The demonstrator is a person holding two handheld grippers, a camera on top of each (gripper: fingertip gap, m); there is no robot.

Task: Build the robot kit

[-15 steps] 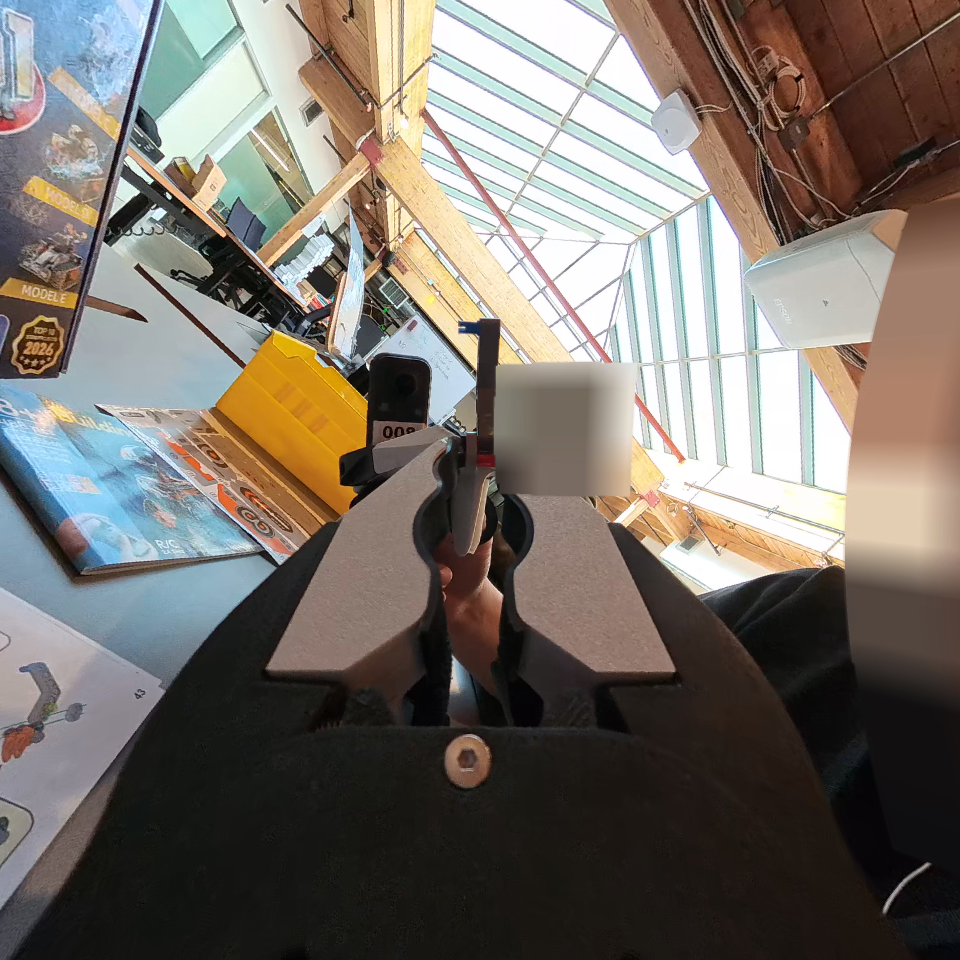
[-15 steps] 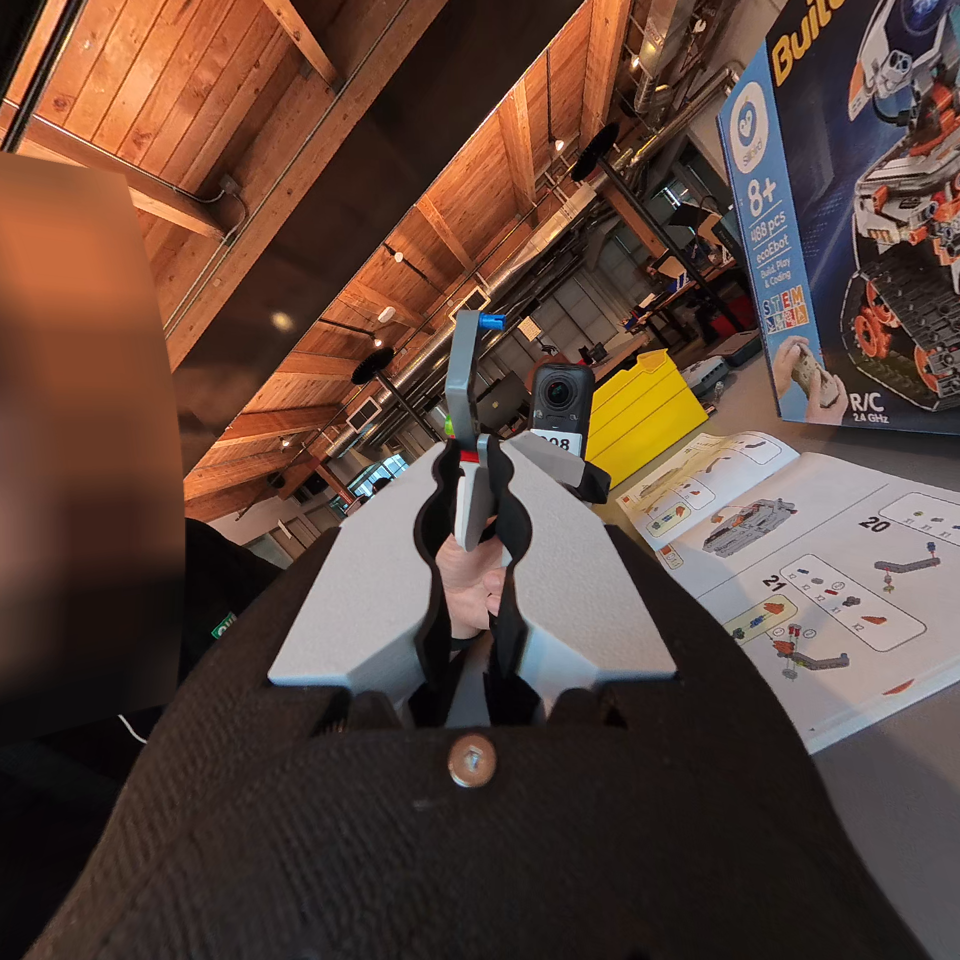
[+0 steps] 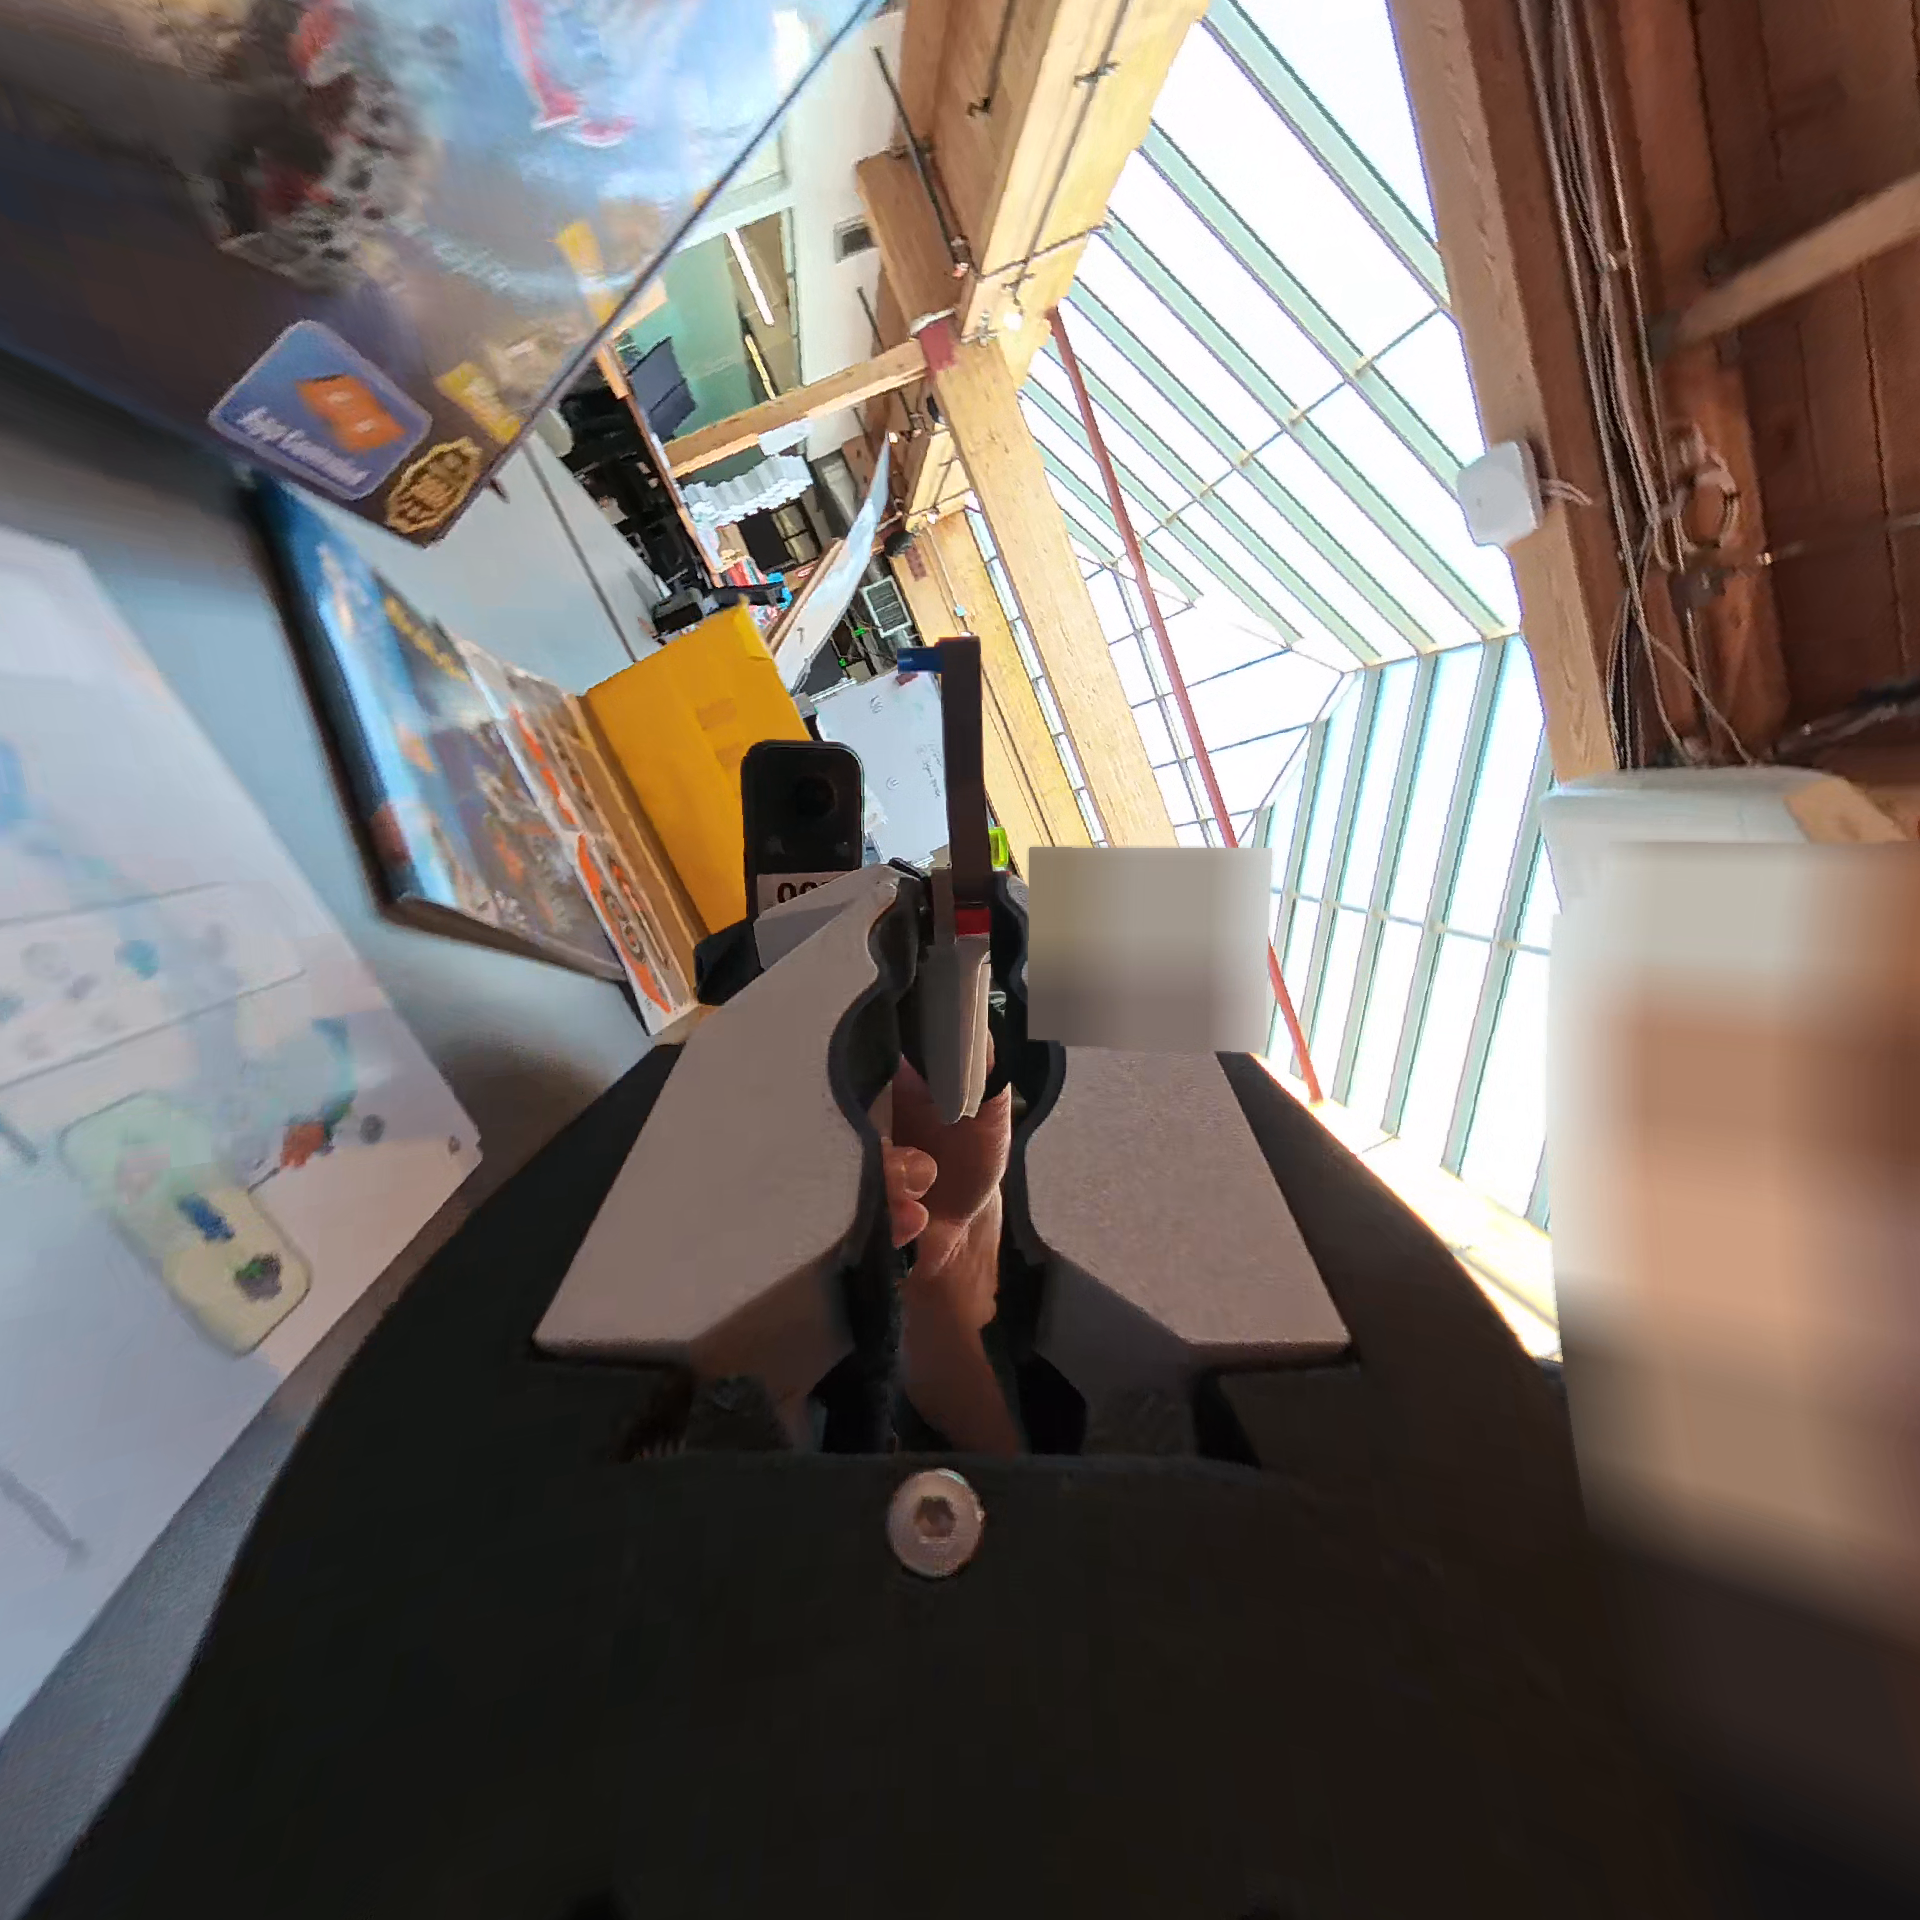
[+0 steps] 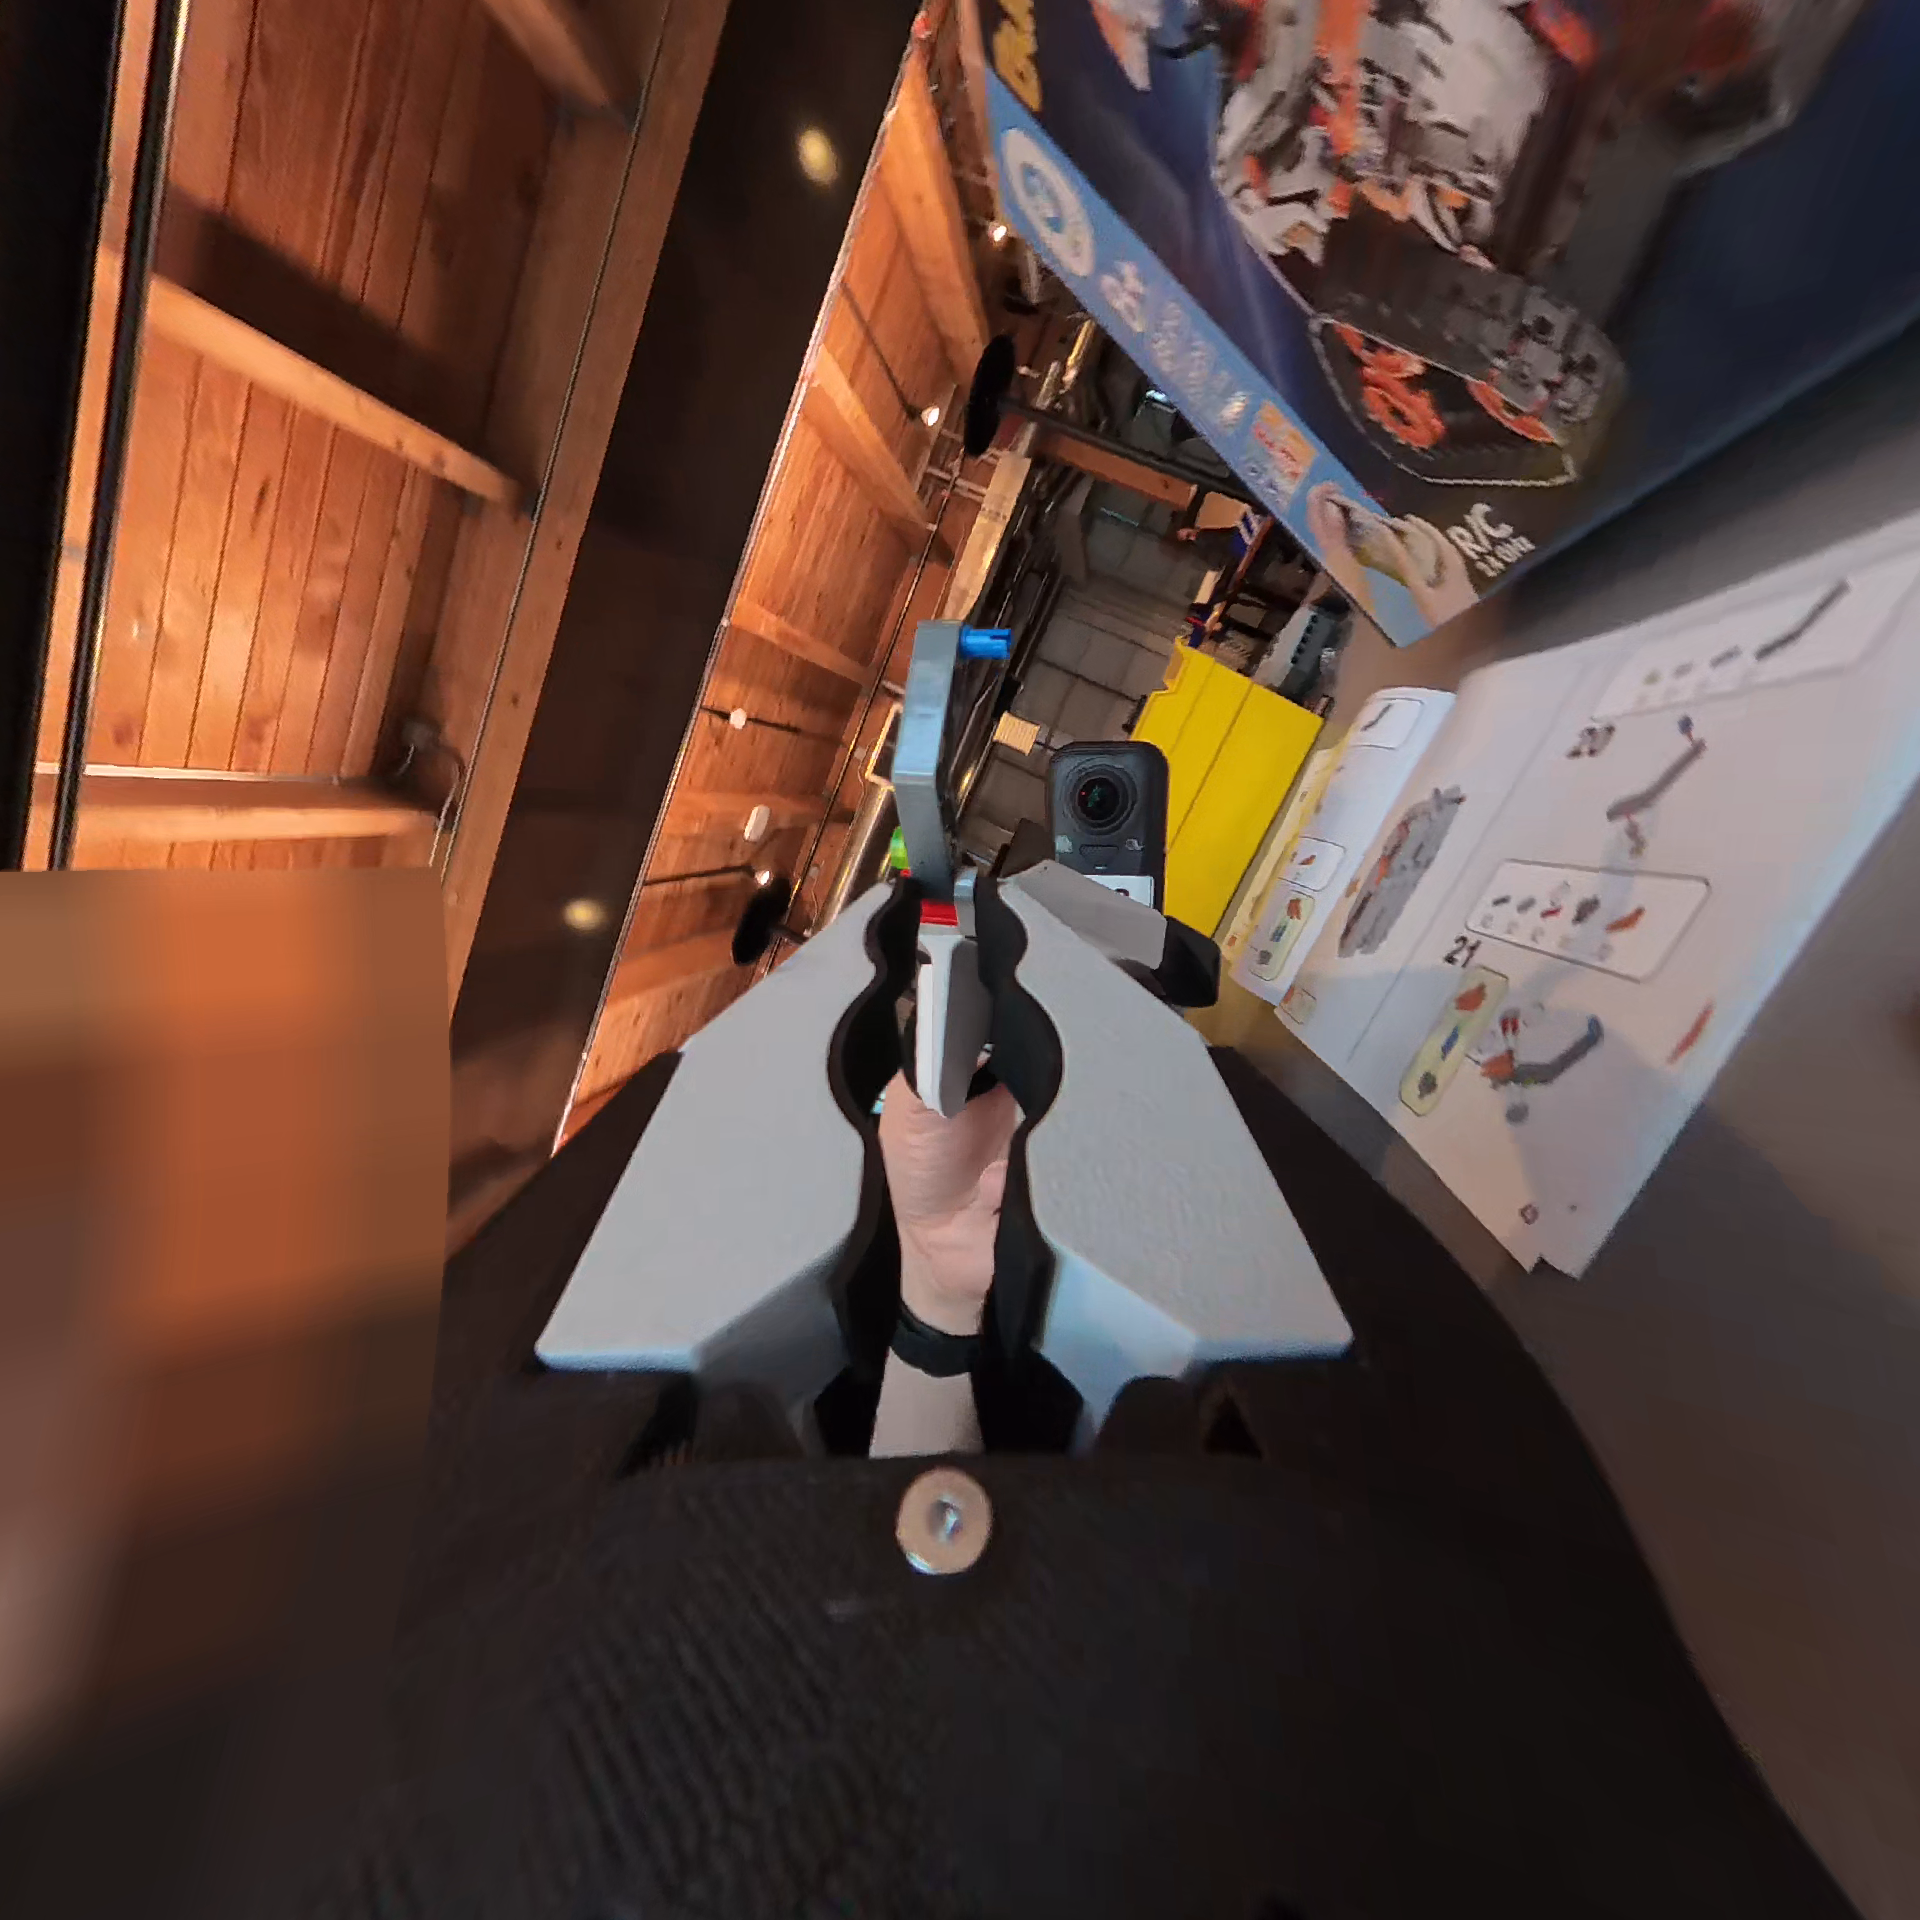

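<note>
Both hand-held grippers meet tip to tip, lifted above the bench. Left hand-held gripper and right hand-held gripper are each clamped on the grey beam assembly w/ blue pin. Instruction booklet & yellow bin lie nearby.

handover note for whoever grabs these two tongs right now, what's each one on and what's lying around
Left tongs: shut on the small brick assembly, held up off the table.
Right tongs: facing the left, shut on the same assembly from the other side.
Assembly: a grey beam sticks up past the tips, with a blue pin at its top.
On the table: open instruction booklet, toy box standing behind it, yellow bin farther off.
</note>
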